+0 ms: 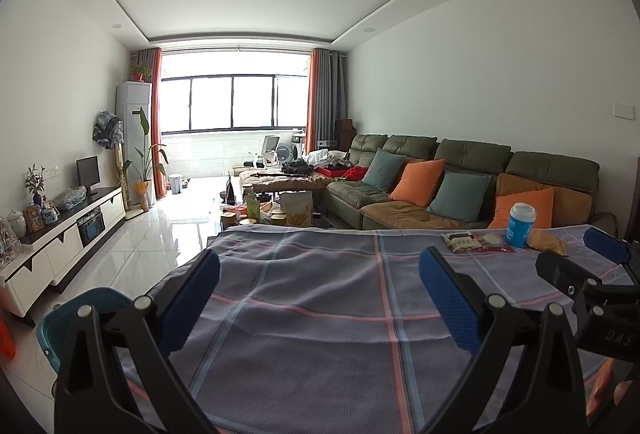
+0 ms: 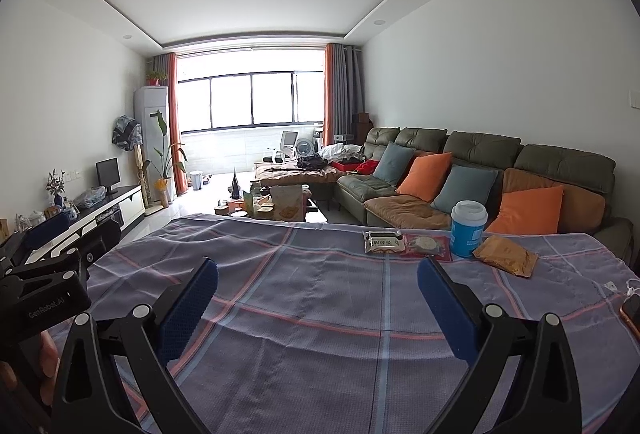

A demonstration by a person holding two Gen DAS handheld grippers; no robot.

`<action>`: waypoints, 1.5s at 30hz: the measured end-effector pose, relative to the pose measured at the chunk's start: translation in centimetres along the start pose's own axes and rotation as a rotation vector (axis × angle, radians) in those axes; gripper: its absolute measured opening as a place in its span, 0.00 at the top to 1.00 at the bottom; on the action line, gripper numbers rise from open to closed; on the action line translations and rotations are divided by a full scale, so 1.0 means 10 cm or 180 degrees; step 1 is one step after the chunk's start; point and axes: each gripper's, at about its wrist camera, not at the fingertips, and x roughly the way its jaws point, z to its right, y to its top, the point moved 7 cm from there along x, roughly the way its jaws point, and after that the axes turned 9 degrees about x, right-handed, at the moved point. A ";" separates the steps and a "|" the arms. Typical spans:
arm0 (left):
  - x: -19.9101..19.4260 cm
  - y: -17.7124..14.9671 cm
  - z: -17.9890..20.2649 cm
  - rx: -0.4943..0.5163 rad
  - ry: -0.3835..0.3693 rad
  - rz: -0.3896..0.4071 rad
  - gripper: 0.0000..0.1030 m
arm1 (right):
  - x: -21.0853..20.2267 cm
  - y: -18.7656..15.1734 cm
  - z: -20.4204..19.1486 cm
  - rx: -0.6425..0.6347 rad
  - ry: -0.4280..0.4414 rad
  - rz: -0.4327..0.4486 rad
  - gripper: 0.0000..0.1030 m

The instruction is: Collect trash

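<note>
"GenRobot.AI" on left tool (image 2: 46, 304)

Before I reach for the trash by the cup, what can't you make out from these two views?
- Teal bin, left wrist view: mostly hidden behind the left gripper; contents unseen.
- Blue cup, both views: lidded, so full or empty is unknown.
- Grey wrapper, right wrist view: print too small to read.
- Phone, right wrist view: cut off by the lens edge.
- Right gripper: nothing between its fingers.

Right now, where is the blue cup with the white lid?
The blue cup stands upright at the table's far right in both views, between the red packet and the brown paper packet, in front of the sofa.
</note>
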 end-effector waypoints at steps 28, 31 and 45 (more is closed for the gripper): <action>0.02 -0.02 0.00 -0.0027 0.0020 -0.0009 0.03 | 0.03 0.03 0.02 0.0003 0.0004 0.0014 0.04; 0.02 -0.01 0.00 -0.0026 0.0027 -0.0006 0.03 | 0.04 0.05 0.02 0.0005 0.0009 0.0017 0.04; 0.02 -0.02 -0.01 -0.0023 0.0027 -0.0011 0.03 | 0.05 0.08 0.01 0.0004 0.0009 0.0011 0.04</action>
